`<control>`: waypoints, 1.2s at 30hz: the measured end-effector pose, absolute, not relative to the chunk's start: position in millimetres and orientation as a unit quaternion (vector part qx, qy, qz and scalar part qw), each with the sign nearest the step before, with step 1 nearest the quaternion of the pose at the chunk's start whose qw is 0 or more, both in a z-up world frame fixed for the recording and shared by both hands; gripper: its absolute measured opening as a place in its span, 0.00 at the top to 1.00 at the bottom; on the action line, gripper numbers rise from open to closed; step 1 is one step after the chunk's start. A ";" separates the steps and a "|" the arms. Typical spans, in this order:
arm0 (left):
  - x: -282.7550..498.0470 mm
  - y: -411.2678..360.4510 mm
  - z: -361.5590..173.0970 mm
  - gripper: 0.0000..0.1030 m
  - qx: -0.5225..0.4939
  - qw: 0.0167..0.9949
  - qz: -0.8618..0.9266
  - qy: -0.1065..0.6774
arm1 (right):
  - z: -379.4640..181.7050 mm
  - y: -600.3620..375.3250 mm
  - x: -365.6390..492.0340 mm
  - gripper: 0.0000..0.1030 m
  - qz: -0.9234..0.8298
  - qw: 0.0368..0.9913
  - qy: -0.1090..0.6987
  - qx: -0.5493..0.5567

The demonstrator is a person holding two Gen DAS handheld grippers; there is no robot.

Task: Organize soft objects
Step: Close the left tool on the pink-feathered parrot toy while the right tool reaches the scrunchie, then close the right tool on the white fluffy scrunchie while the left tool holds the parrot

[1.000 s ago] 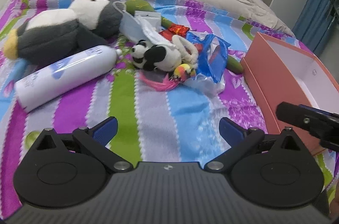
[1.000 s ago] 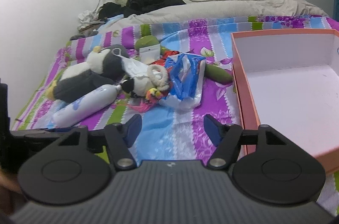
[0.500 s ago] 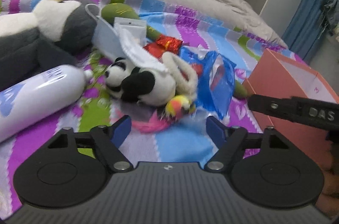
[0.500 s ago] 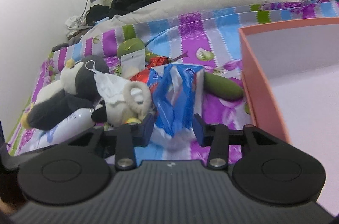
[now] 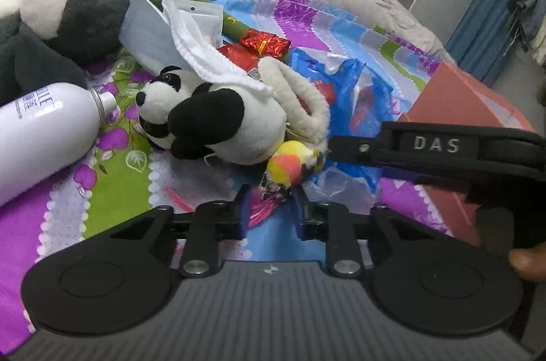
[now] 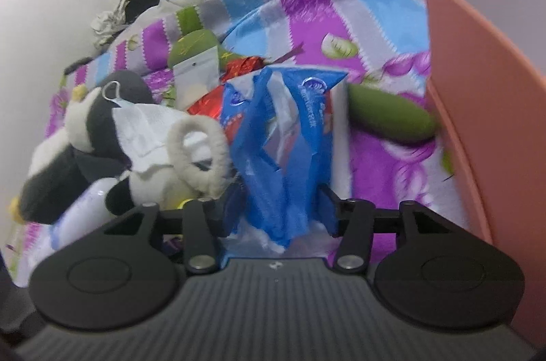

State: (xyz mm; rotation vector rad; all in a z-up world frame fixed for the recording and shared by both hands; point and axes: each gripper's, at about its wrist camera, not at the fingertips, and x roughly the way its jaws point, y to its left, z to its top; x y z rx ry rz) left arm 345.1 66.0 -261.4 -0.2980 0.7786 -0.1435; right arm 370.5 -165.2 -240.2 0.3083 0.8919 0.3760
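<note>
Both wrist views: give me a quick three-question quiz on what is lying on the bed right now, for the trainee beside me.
1. What is draped over the small panda plush? A) white cloth B) a towel C) a sock
2. True or false: the white bottle stands upright.
3. In the right wrist view, what colour is the box, and on which side of the blue bag is it?

Key: 1 A. 2 False, it lies on its side. 3 Salmon pink, to the right.

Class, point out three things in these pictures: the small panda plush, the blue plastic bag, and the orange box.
small panda plush (image 5: 218, 125), left wrist view, on its body.
blue plastic bag (image 6: 290, 149), right wrist view, mid-bag.
orange box (image 6: 484, 108), right wrist view, outer wall.
</note>
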 end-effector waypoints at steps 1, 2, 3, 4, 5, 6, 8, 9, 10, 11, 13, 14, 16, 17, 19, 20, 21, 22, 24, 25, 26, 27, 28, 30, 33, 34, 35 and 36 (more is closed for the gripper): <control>344.4 67.0 -260.6 0.73 -0.146 0.913 -0.068 0.376 | -239.1 -164.5 370.3 0.52 0.178 0.876 0.424 0.146; 344.1 67.5 -260.1 0.73 -0.147 0.912 -0.065 0.377 | -237.2 -163.6 369.1 0.59 0.175 0.879 0.419 0.145; 343.0 67.7 -259.6 0.74 -0.151 0.911 -0.064 0.379 | -236.2 -163.1 368.6 0.65 0.177 0.879 0.419 0.145; 341.8 68.1 -258.7 0.74 -0.155 0.909 -0.063 0.381 | -235.6 -162.1 368.6 0.76 0.182 0.876 0.422 0.143; 339.8 68.3 -257.4 0.74 -0.157 0.909 -0.062 0.381 | -235.0 -161.5 368.4 0.81 0.184 0.874 0.427 0.142; 337.6 68.1 -255.4 0.74 -0.158 0.909 -0.060 0.382 | -234.1 -161.8 366.8 0.82 0.183 0.873 0.429 0.141; 333.3 68.2 -250.6 0.74 -0.156 0.909 -0.055 0.383 | -231.7 -163.6 363.2 0.87 0.180 0.872 0.432 0.143; 330.4 68.7 -247.6 0.74 -0.157 0.909 -0.055 0.382 | -230.2 -164.5 360.8 0.88 0.181 0.871 0.434 0.142; 327.7 69.4 -244.7 0.75 -0.157 0.909 -0.054 0.382 | -227.8 -165.3 357.1 0.90 0.181 0.871 0.434 0.138; 324.6 70.9 -242.9 0.75 -0.156 0.909 -0.053 0.382 | -224.2 -166.6 351.5 0.90 0.181 0.874 0.432 0.132; 316.7 70.5 -237.0 0.75 -0.152 0.910 -0.049 0.382 | -218.4 -168.5 342.1 0.91 0.182 0.876 0.429 0.125; 311.9 69.9 -234.3 0.75 -0.151 0.911 -0.048 0.381 | -216.1 -169.8 336.6 0.91 0.181 0.877 0.429 0.123; 301.9 68.5 -229.2 0.76 -0.151 0.911 -0.046 0.382 | -213.1 -172.1 325.8 0.91 0.180 0.876 0.432 0.119; 297.0 67.6 -227.6 0.76 -0.151 0.910 -0.044 0.383 | -212.0 -172.9 318.8 0.92 0.177 0.876 0.433 0.114; 285.2 65.7 -223.2 0.76 -0.154 0.909 -0.042 0.385 | -211.0 -173.1 306.3 0.92 0.175 0.877 0.435 0.105; 279.1 64.6 -220.9 0.76 -0.159 0.908 -0.043 0.385 | -210.8 -173.5 300.4 0.92 0.173 0.876 0.438 0.103; 273.1 63.8 -218.5 0.76 -0.164 0.907 -0.043 0.385 | -210.3 -173.7 294.4 0.92 0.174 0.875 0.440 0.103; 266.5 62.8 -216.3 0.76 -0.165 0.907 -0.041 0.385 | -209.2 -174.7 287.6 0.92 0.174 0.875 0.440 0.101; 253.4 61.1 -213.4 0.77 -0.168 0.907 -0.037 0.385 | -207.4 -175.4 274.8 0.92 0.175 0.876 0.440 0.096; 247.0 60.5 -211.8 0.77 -0.170 0.906 -0.036 0.386 | -206.5 -176.6 268.5 0.92 0.174 0.876 0.440 0.094; 241.0 59.9 -210.8 0.77 -0.169 0.906 -0.035 0.387 | -205.9 -177.5 263.5 0.92 0.173 0.876 0.440 0.092; 235.2 59.6 -209.5 0.77 -0.166 0.906 -0.031 0.389 | -205.5 -178.9 257.0 0.92 0.172 0.877 0.441 0.089; 229.6 58.7 -208.3 0.77 -0.161 0.906 -0.028 0.390 | -204.7 -180.5 251.6 0.92 0.172 0.877 0.440 0.085; 218.4 57.9 -207.0 0.77 -0.156 0.906 -0.023 0.393 | -203.8 -184.2 239.4 0.92 0.173 0.879 0.438 0.079; 203.4 56.3 -205.6 0.77 -0.147 0.906 -0.020 0.396 | -203.7 -189.6 223.9 0.92 0.173 0.877 0.442 0.076; 196.9 55.5 -204.7 0.77 -0.143 0.907 -0.017 0.395 | -203.2 -191.1 218.9 0.92 0.174 0.877 0.442 0.074; 192.2 55.4 -204.7 0.77 -0.143 0.907 -0.016 0.395 | -202.5 -192.5 213.5 0.92 0.174 0.877 0.442 0.071; 187.6 56.0 -204.8 0.77 -0.147 0.906 -0.016 0.396 | -201.8 -193.6 209.2 0.92 0.174 0.877 0.442 0.069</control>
